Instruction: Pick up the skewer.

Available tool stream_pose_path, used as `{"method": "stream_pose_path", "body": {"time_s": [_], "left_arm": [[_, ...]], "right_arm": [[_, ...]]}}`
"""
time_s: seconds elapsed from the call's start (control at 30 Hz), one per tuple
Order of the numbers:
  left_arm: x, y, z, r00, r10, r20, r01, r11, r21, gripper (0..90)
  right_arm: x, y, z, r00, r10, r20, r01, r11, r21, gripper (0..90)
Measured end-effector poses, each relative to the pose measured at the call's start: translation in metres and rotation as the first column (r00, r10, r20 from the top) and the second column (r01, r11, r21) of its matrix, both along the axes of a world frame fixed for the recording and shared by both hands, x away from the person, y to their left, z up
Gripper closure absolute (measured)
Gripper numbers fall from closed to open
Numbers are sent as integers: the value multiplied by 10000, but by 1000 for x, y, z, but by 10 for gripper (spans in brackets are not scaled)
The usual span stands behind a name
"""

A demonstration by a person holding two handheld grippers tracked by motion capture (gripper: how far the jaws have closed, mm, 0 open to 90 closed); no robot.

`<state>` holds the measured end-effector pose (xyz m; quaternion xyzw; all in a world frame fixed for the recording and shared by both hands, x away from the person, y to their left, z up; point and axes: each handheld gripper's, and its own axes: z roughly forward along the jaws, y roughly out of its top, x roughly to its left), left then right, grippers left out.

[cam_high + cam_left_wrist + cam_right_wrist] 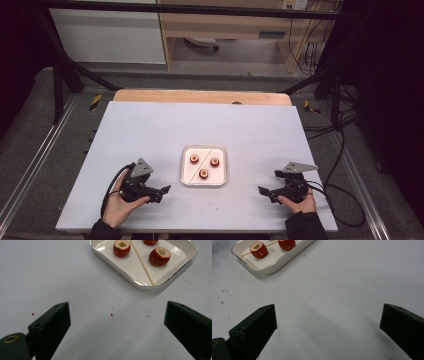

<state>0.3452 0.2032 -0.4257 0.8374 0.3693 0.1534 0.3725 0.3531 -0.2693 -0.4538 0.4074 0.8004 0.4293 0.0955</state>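
Resting low on the bench (150, 125), one at each side of a small white tray (186, 177), both grippers sit idle with nothing between their jaws. The left gripper (161, 194) points inward toward the tray's near left corner, its jaws spread wide, as the left gripper view confirms with bare bench surface between the two black blocks. The right gripper (262, 192) mirrors it on the other side, jaws likewise wide apart and holding nothing.

Inside the tray lie three cored red fruit pieces, likely hawthorn or small apple-like fruit, each with a pale hollow at the top: one at the far left (194, 159), one at the far right (214, 161), and one nearer the person (203, 173). A thin wooden skewer (205, 162) lies diagonally across the tray floor, passing between the far-left piece and the other two. In the left gripper view the skewer (142, 263) runs down to the tray's near rim, with a fruit piece (121, 248) just to one side. Small red crumbs dot the bench near the tray.

My reading is that the work is only at its start: threading the fruit onto the skewer seems the likely aim, and nothing has been picked up yet. The next move probably calls for one gripper to pinch the thin skewer near an end, which needs a fine, low approach over the tray rim, while the other closes gently on a fruit piece without crushing it.
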Motion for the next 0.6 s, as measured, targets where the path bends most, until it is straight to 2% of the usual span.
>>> {"method": "stream_pose_path", "body": {"time_s": [0.6], "left_arm": [[15, -42, 9, 9997, -106, -198, 115, 9988, 466, 82]], "right_arm": [[0, 1, 0, 10000, 30, -53, -31, 10000, -85, 15]]}}
